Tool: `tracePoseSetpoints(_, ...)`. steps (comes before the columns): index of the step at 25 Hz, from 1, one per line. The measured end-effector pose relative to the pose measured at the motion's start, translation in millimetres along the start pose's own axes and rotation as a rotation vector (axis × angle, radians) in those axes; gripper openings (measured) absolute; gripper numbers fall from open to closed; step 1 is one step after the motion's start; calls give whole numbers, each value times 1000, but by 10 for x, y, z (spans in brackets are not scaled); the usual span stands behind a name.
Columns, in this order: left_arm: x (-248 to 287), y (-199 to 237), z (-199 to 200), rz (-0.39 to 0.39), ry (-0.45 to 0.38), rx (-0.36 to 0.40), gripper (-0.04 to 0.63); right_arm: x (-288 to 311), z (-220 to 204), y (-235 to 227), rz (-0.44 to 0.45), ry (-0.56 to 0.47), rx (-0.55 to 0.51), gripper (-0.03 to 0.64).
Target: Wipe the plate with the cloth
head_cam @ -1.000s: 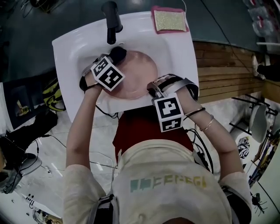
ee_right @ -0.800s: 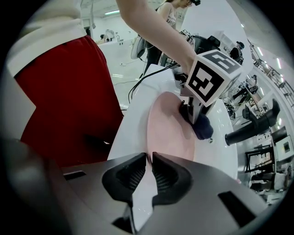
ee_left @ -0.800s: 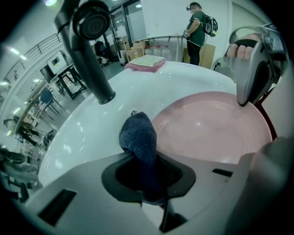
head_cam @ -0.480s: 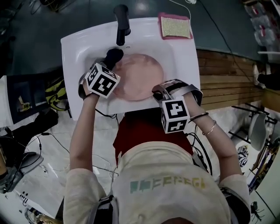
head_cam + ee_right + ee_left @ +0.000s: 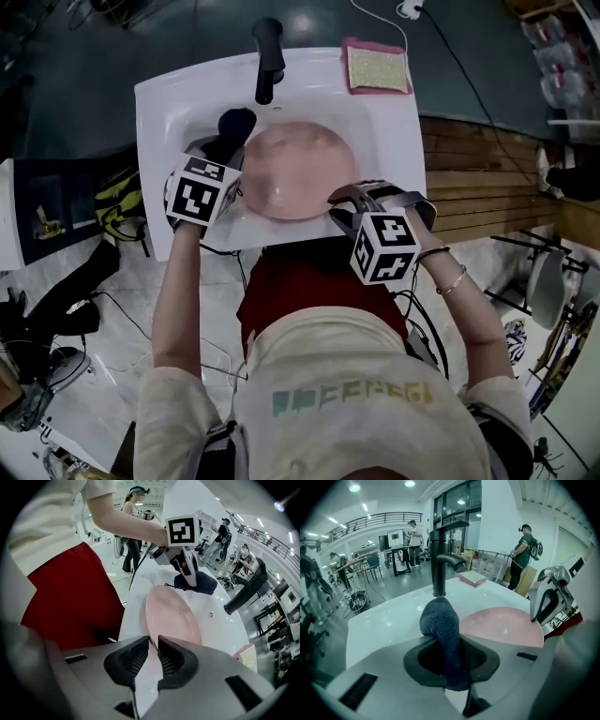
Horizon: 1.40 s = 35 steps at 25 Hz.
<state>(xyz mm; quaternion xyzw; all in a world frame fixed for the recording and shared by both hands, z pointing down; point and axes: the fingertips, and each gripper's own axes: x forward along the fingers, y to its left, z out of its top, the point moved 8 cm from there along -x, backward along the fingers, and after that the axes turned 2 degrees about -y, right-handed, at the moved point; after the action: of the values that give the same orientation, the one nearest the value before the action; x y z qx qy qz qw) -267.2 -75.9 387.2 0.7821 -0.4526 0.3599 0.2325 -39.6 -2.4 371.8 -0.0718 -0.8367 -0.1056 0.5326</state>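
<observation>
as we slide the cloth [image 5: 234, 125], clamped in our left gripper [image 5: 223, 155], off the plate [image 5: 300, 169], our right gripper [image 5: 340, 202] pinches its rim [image 5: 148, 639]; stroke looks done.

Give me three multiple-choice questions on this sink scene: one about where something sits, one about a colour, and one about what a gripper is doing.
1. Where does the sponge lie?
A. on the back rim of the sink, to the person's right of the faucet
B. down in the basin
C. on the floor

2. What colour is the plate?
A. white
B. pink
C. green

3. What is the left gripper shut on?
A. nothing
B. the plate's rim
C. a dark cloth

Answers:
1 A: the head view shows it on the rim beside the faucet.
2 B: it looks pink in every view.
3 C: the left gripper view shows the cloth clamped between its fingers.
</observation>
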Motion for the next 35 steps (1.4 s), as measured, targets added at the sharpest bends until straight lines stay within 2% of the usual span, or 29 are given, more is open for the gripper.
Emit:
tracePoseSetpoints(3, -79, 24, 12, -4, -39, -32, 80, 5, 17, 2, 2, -7, 21, 54)
tracePoseSetpoints(11, -256, 2, -28, -32, -95, -54, 80, -30, 26, 31, 13, -31, 99, 52)
tracePoseSetpoints(17, -346, -93, -51, -52, -126, -79, 80, -66, 31, 42, 34, -95, 197, 52)
tracePoseSetpoints(24, -436, -311, -40, -34, -176, -129, 80, -227, -71, 43, 60, -267, 327, 52)
tracePoseSetpoints(35, -800, -884, -75, 50, -293, -219, 80, -660, -152, 162, -58, -589, 522, 52)
